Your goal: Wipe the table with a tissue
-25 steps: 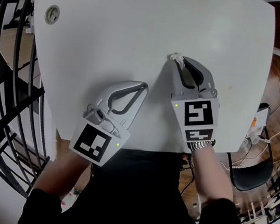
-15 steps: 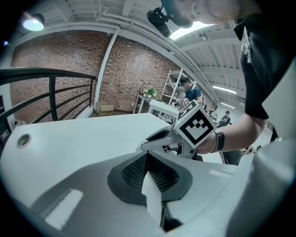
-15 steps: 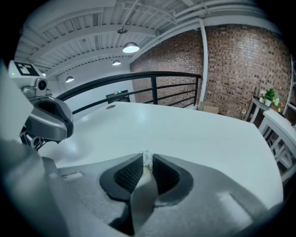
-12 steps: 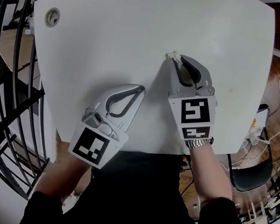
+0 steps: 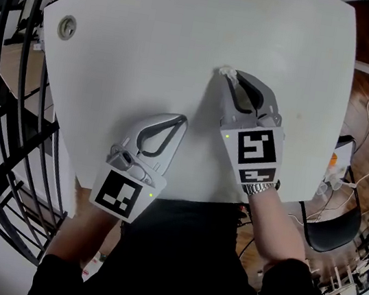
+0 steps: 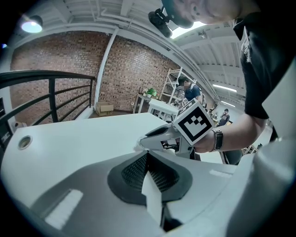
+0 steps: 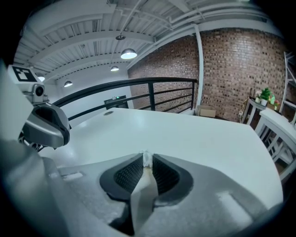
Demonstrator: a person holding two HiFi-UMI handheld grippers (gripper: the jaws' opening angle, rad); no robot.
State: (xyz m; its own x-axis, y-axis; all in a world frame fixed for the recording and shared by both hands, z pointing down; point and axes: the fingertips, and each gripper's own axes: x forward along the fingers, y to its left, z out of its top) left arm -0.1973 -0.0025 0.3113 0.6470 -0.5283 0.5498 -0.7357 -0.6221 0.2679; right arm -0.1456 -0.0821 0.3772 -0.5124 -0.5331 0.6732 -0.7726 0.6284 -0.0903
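The right claw (image 7: 147, 157) is shut tight on a small wad of tissue (image 5: 225, 70), which pokes out at its tip and presses on the white desk (image 5: 190, 26) near the middle. The left claw (image 6: 147, 156) is closed on nothing, off to the side and nearer the desk's front edge.

Over the white desk (image 5: 155, 27), the left gripper (image 5: 182, 119) sits by the near edge, left of the right gripper (image 5: 229, 77), which reaches further in toward the middle. The small crumpled white tissue (image 5: 224, 70) lies between the right gripper's jaws. A round grommet (image 5: 67, 26) sits in the far left corner.
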